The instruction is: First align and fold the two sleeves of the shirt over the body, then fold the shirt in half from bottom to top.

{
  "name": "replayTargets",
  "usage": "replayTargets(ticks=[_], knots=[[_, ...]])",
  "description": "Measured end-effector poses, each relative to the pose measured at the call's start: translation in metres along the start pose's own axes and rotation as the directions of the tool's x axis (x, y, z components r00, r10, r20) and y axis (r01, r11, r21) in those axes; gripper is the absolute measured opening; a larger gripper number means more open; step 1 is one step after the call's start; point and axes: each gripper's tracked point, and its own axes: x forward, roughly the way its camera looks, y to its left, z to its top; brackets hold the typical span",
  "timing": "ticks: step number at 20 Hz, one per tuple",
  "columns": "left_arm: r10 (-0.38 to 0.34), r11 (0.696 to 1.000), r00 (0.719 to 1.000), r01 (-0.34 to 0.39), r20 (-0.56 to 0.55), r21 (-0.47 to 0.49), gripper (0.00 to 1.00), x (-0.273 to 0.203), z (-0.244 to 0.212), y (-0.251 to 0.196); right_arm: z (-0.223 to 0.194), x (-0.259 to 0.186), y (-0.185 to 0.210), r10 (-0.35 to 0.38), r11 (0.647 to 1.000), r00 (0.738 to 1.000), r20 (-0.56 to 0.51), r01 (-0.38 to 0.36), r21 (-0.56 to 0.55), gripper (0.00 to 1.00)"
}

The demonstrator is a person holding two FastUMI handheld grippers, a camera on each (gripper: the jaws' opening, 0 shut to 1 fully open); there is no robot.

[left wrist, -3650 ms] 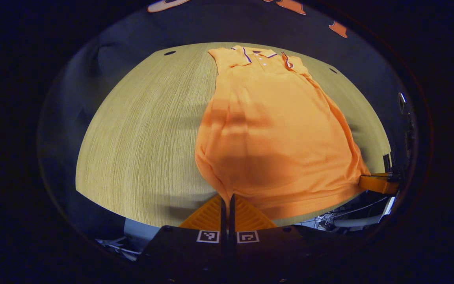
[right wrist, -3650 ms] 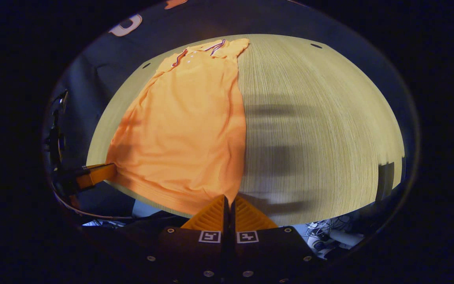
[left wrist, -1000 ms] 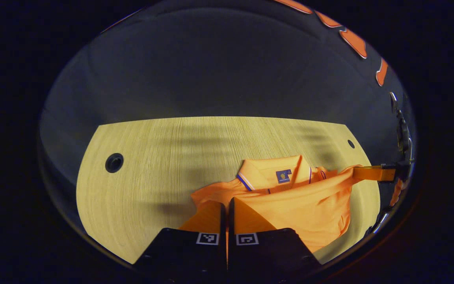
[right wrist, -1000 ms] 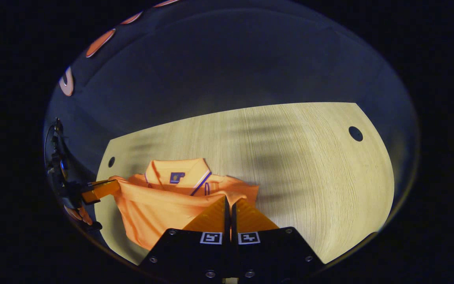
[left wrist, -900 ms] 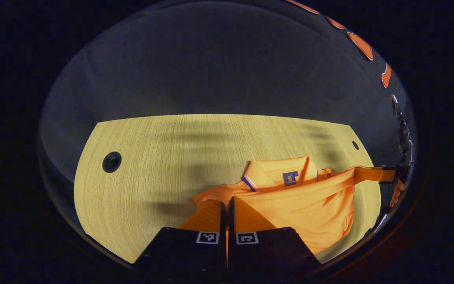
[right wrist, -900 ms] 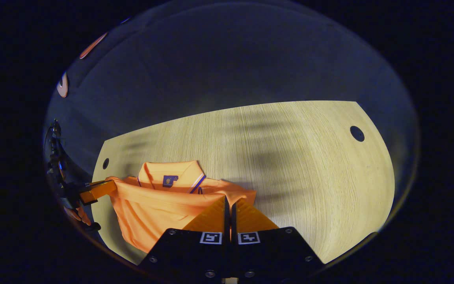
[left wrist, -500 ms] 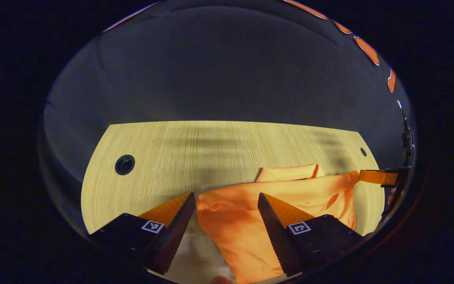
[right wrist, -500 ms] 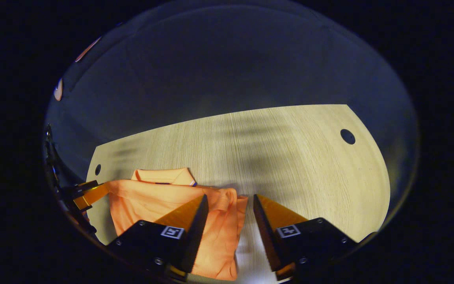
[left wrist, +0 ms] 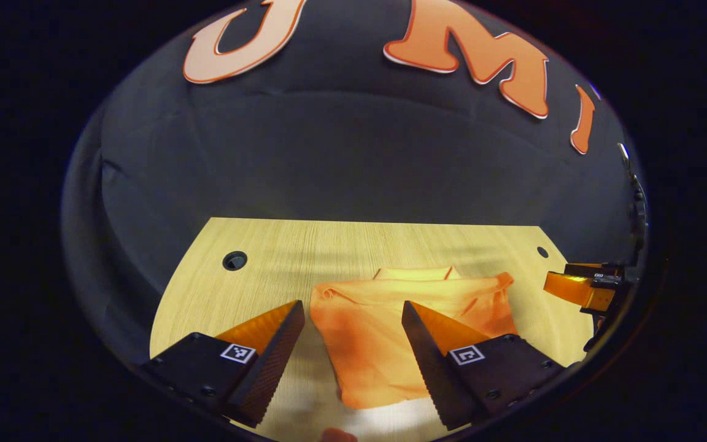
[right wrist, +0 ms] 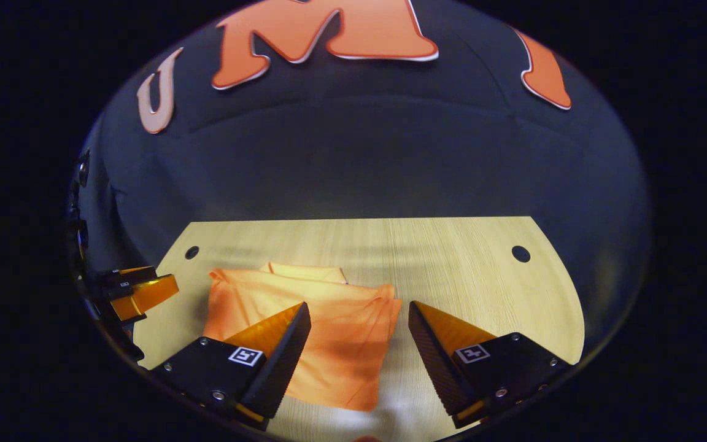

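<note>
Left gripper view: my left gripper (left wrist: 351, 313) hangs above the near edge of the pale wood-grain bench (left wrist: 280, 258), its jaws spread wide and holding nothing. Between and beyond the fingers lies the orange polo shirt (left wrist: 390, 319), folded into a compact rectangle, its collar peeking out past the top layer toward the far edge. At the right rim of this view, the right gripper (left wrist: 580, 287) floats off the shirt's corner, clear of the cloth.

Right gripper view: my right gripper (right wrist: 358, 316) hovers with jaws likewise spread and empty, over the folded shirt's right-hand side. The shirt (right wrist: 323, 319) sits left of the bench's middle, between the two round cable holes (right wrist: 520, 253) near the far corners. The left gripper (right wrist: 142, 293) shows at the left rim, just off the shirt's other side; whether it is spread I cannot tell from here.

By my reading, the bottom-to-top fold is laid and both grips are released, so the task looks close to finished. To end it well, I judge I should lift both grippers straight up and back evenly, so no finger snags the top layer. The upper edge looks slightly rumpled at its left corner; a light tidy there may help.
</note>
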Motion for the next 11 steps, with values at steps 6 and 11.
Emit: replayTargets(ticks=[6,11], knots=[[0.012,1.000,0.991,-0.010,0.130,-0.015,0.98,-0.092,-0.007,-0.022,0.003,-0.067,0.032,0.049,0.994,0.990,0.134,-0.035,-0.102,0.98],[0.039,0.999,0.974,-0.037,0.225,-0.010,0.98,-0.153,-0.012,-0.032,-0.005,-0.095,0.043,0.085,0.989,0.980,0.182,-0.061,-0.136,0.98]])
